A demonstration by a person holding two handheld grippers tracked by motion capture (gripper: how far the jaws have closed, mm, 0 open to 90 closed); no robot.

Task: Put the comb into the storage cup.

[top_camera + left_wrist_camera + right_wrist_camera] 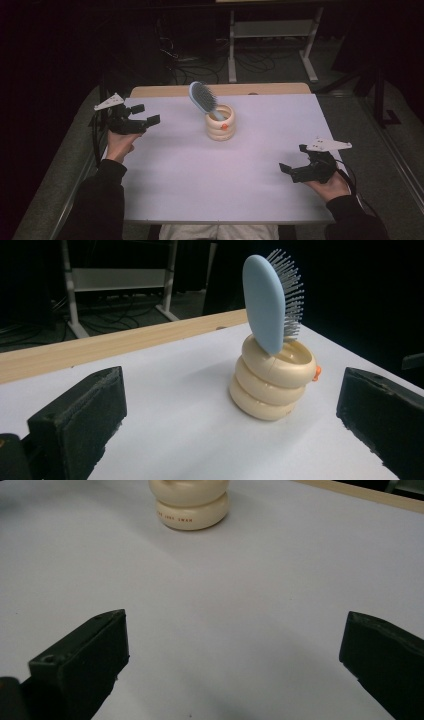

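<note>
Hairbrush [202,97] untouched — both tools agape

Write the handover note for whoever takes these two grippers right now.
Left gripper: open, holding nothing, at the table's left edge, aimed toward the holder.
Right gripper: open, holding nothing, low over the near right of the white table.
Blue hairbrush: stands handle-down in the cream ringed holder at the table's middle, its head leaning left over the rim.
Done: the brush sits in the holder and neither gripper touches it.
Left: nothing obvious on the table; if the brush must come out, the left gripper looks better placed.
</note>
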